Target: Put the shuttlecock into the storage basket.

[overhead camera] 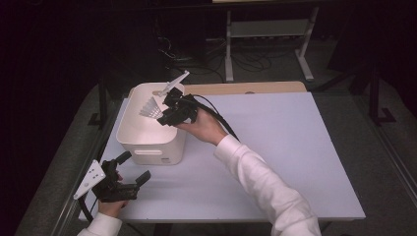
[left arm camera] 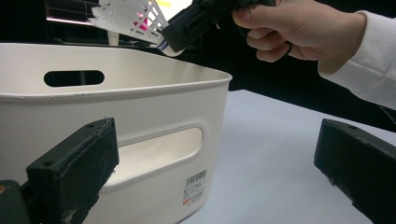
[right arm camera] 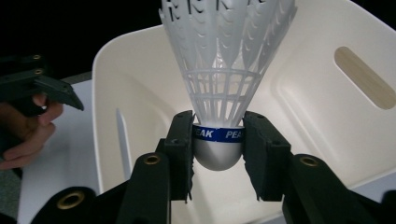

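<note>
The right gripper point(right arm camera: 217, 140) is clamped on a shuttlecock point(right arm camera: 223, 70), pads squeezing its rounded white cork right at the blue band, w/ the skirt pointing away from the cam. It's held up over the white bin point(overhead camera: 147, 135), above the rim on the side nearest the tabletop's middle, not touching the bin afaict. The bin sits near the left edge of the tabletop point(overhead camera: 275, 147), toward the far side. The left gripper point(overhead camera: 129, 169) rests by the near left corner, jaws spread wide w/ nothing between them, pointing at the bin's handle slot. Band text is partly covered by the pads, and the skirt's top is cut off in the right gripper view. The skirt is lacy white plastic mesh; the bin is smooth matte plastic w/ rounded corners and oval handle cutouts; the pads are black and rough.
</note>
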Available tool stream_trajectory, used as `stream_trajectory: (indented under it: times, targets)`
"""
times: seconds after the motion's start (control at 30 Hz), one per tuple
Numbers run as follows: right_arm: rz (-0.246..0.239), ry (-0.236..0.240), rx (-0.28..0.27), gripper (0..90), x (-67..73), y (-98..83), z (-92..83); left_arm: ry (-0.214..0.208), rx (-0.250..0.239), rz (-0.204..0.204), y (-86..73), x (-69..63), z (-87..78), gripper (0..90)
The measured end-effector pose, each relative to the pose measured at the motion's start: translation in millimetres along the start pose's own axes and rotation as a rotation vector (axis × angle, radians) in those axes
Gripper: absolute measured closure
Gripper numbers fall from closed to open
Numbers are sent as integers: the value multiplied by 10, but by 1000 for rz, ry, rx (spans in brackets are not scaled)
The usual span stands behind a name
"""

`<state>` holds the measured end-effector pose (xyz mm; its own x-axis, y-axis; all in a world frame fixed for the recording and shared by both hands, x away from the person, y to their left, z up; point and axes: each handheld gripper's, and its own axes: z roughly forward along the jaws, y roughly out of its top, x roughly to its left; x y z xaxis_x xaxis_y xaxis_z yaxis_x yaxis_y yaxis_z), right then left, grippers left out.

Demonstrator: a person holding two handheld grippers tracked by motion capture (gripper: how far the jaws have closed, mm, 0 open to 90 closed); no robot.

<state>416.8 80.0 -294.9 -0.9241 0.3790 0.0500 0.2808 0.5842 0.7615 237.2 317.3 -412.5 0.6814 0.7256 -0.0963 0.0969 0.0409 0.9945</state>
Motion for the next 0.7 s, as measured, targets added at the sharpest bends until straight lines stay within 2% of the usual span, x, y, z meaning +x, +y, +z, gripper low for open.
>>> stream_trajectory:
  times: [0.03, 0.07, 0.1, 0.13, 0.17, 0.2, 0.23, 0.27, 0.43, 0.5, 0.7]
  targets:
    - [6, -10, -8, 490, -7, 1, 0, 0, 0, -1, 1, 0, -1, 0]
    - [6, -10, -8, 490, -7, 1, 0, 0, -3, -5, 1, -3, -1, 0]
    - [12, -5, -9, 445, -13, 2, -10, 0, -1, -7, 4, -4, -4, 0]
    - [-3, -16, -16, 338, -23, -1, -37, 1, 1, -8, 5, -3, -5, 0]
    - [-3, -22, -16, 294, -18, -1, -59, 0, -3, -9, 3, -1, -2, 0]
    - [-18, -21, -24, 260, -30, -5, -78, 3, 15, 2, 5, 9, -12, 0]
    - [-2, -15, -29, 218, -21, -4, -107, 3, 15, 2, 5, 9, -12, 0]
    - [-9, -26, -36, 185, -26, -6, -129, 3, 9, -1, 2, 8, -8, 0]
    - [-16, -41, -59, 72, -44, -23, -215, 6, 9, -1, 4, 10, -17, 0]
    - [-3, -44, -60, 26, -60, -33, -225, 6, 10, 0, 3, 10, -17, 0]
    - [17, -70, -60, 0, -96, -101, -249, 4, 8, -1, -1, 9, -10, 0]
